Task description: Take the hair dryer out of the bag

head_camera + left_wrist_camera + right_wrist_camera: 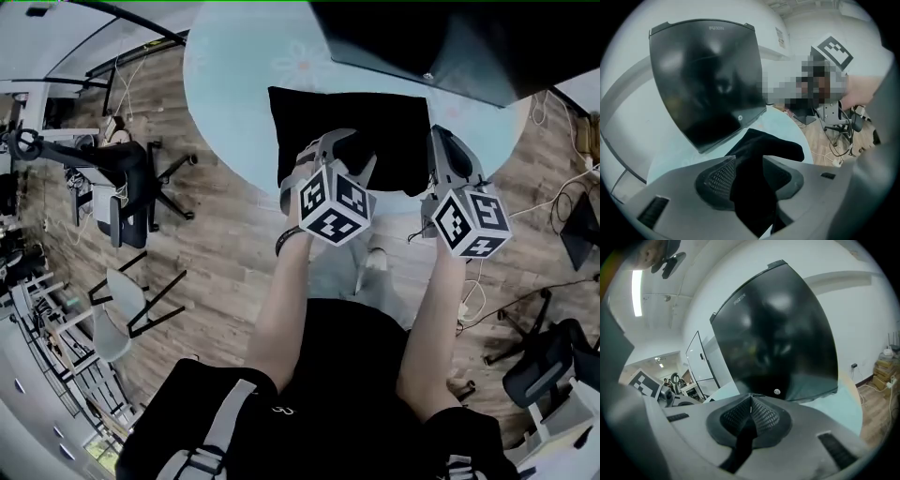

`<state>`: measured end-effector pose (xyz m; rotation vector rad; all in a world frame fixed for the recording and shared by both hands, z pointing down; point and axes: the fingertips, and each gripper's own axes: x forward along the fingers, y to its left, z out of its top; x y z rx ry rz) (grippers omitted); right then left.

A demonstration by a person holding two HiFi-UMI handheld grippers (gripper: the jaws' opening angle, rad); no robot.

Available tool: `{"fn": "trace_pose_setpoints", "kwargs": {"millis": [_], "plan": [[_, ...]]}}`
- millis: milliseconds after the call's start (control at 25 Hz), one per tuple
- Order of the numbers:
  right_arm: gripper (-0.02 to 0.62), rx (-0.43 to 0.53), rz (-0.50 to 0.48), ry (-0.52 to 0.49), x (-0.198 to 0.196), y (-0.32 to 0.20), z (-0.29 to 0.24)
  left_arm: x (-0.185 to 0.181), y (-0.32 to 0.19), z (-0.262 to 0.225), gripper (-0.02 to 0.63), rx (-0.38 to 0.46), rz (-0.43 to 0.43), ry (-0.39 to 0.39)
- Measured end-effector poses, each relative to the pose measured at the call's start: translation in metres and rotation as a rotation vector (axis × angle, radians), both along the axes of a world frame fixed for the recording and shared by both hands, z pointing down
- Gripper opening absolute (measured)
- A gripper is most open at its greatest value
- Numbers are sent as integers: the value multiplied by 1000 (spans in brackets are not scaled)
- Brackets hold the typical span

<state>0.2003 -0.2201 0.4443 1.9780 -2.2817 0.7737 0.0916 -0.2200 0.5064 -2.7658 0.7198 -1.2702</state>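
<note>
Jaws of the left gripper (749, 164) stand apart with a fold of the black bag (309, 117) between them. The bag lies on the pale-blue table (234, 75). The right gripper (751, 401) is closed beside the bag's right edge. The bag's contents are hidden, so no hair dryer shows.

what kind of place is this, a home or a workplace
Most likely an open office or lab: swivel chairs on wood-look flooring, loose cables across it, and a round table bearing a dark monitor.
</note>
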Motion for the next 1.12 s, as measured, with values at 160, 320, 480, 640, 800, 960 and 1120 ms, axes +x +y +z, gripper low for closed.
{"fn": "trace_pose_setpoints", "kwargs": {"millis": [160, 320, 480, 640, 800, 960, 1120], "plan": [[2, -32, 36, -1, 12, -1, 13, 5, -8, 15, 195, 4, 8, -21], [2, -61, 47, 15, 13, -5, 21, 5, -16, 29, 195, 13, 24, -65], [2, -75, 50, 11, 10, -11, 25, 9, -22, 35, 196, 1, 59, -82], [2, -80, 66, 6, 9, -14, 28, 14, -23, 42, 196, -31, 93, -89], [2, -80, 99, -1, 16, -15, 29, 16, -22, 53, 196, -54, 120, -113], [2, -81, 120, -5, 18, -12, 32, 16, -21, 55, 185, -46, 150, -136], [2, -75, 134, -8, 18, -16, 31, 12, -29, 52, 57, -24, 161, -147]]}}
